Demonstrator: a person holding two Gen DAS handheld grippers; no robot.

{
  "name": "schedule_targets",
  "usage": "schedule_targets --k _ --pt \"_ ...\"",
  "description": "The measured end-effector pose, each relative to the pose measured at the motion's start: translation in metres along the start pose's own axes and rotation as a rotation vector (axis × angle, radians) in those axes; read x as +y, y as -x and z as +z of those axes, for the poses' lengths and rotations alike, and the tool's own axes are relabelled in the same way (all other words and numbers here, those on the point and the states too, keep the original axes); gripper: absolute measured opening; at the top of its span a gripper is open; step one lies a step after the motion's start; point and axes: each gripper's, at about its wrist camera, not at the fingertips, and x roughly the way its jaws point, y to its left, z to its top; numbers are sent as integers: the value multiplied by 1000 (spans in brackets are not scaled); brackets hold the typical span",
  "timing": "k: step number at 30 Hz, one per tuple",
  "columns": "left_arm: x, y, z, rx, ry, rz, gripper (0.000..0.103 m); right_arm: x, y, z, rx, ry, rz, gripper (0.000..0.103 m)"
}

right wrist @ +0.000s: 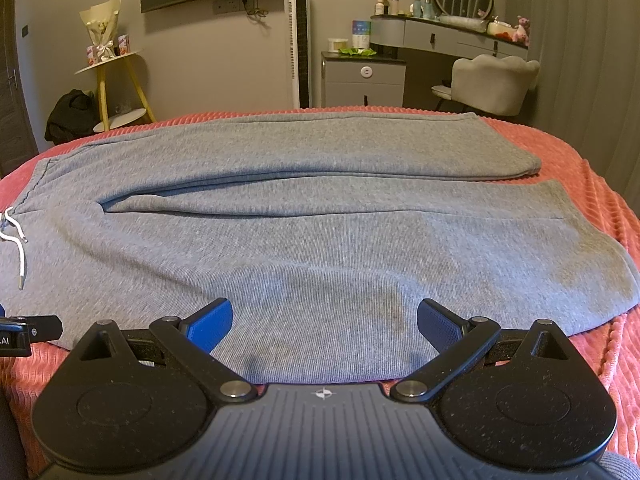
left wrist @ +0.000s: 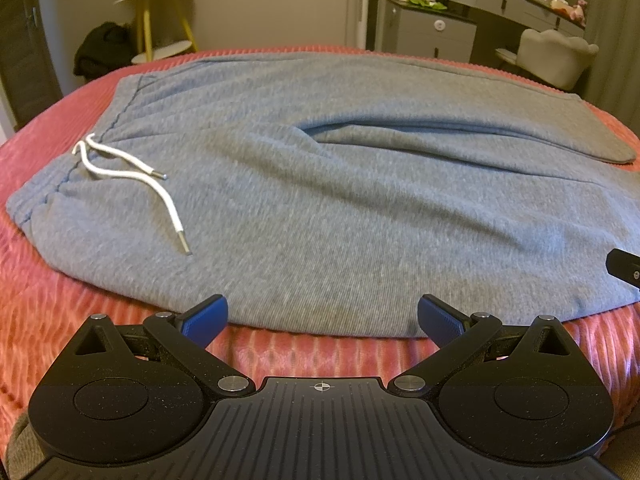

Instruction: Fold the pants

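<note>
Grey sweatpants (left wrist: pixel 320 184) lie flat across a red ribbed bedspread (left wrist: pixel 80 320), waistband to the left, both legs running right. A white drawstring (left wrist: pixel 132 172) lies loose on the waist area. My left gripper (left wrist: pixel 322 316) is open and empty, its blue pads at the near edge of the pants below the waist. In the right wrist view the pants (right wrist: pixel 320 232) fill the bed, and the drawstring (right wrist: pixel 16 240) shows at the left. My right gripper (right wrist: pixel 324 320) is open and empty over the near leg's edge. Each gripper's tip shows in the other's view.
The bedspread (right wrist: pixel 580 184) ends at the far side. Beyond stand a yellow-legged side table (right wrist: pixel 116 80), a black bag (right wrist: pixel 70 114), a tower fan (right wrist: pixel 298 40), a grey cabinet (right wrist: pixel 362 78), a vanity desk (right wrist: pixel 452 36) and a pale chair (right wrist: pixel 492 80).
</note>
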Motion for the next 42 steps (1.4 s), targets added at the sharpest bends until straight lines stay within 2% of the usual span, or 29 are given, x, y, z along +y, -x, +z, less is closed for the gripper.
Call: schedule_targets --k 42 --pt "0 -2 4 35 16 -7 103 -1 -1 2 -1 -6 -1 99"
